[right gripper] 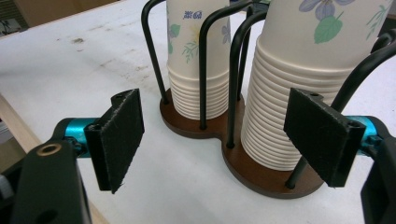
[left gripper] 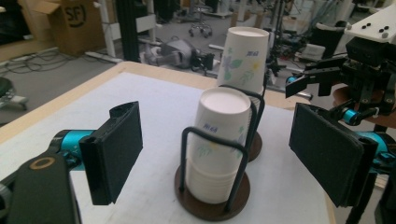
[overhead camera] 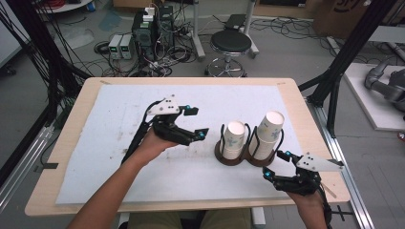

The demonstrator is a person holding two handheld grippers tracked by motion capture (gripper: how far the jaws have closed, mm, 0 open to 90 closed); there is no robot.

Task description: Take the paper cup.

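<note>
The left hand-held gripper (overhead camera: 197, 123) hangs above the white mat near the middle of the surface (overhead camera: 71, 124), its jaws spread wide and empty. Its own view looks straight along them at the shorter cup stack (left gripper: 218, 144). The right hand-held gripper (overhead camera: 276, 165) sits low by the near right corner, also released and holding nothing, with the taller cup stack (right gripper: 299, 93) just ahead of its jaws.

Both stacks stand in the dark wire cup holder (overhead camera: 241, 155), right of centre on the surface and towards its near edge, side by side on one figure-eight wooden base. The cups are nested upside down with their closed bottoms uppermost, so each stack's long axis runs straight up from the surface. The taller cup stack is on the side nearer the right edge.

The main risk is probably the black wire hoops (left gripper: 212, 163) that rise around each stack. If the left jaws close at hoop height, a pad would likely catch a wire rather than paper, and the whole holder could slide or tip. Squeezing too far down could lift several nested cups at once. A hard pinch may also crush the thin paper wall. The two hand-held grippers approach from opposite sides of the holder, so they could knock each other or the stack between them.
</note>
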